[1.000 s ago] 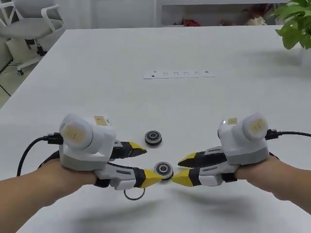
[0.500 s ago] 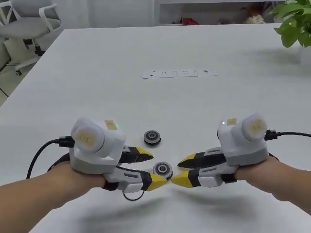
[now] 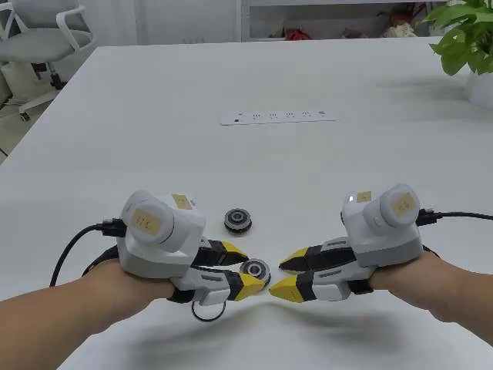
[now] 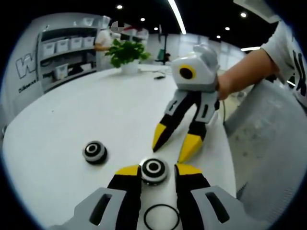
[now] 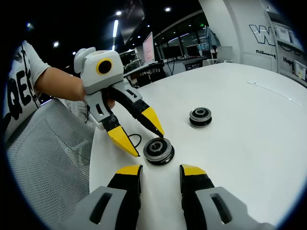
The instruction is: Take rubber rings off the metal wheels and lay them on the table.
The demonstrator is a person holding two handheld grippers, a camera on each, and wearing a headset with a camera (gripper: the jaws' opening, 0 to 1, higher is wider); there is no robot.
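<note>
- left gripper (image 4: 159,169) open, jaws flanking the near wheel (image 4: 154,171); best to clamp it steady.
- right gripper (image 5: 160,168) open, close by; should pinch only the rubber ring (image 5: 147,151).

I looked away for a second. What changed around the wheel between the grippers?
The left gripper slid right and its jaws narrowed around the near wheel, not yet clamped. The right gripper stayed open beside it; the far wheel and loose ring have not moved.
</note>
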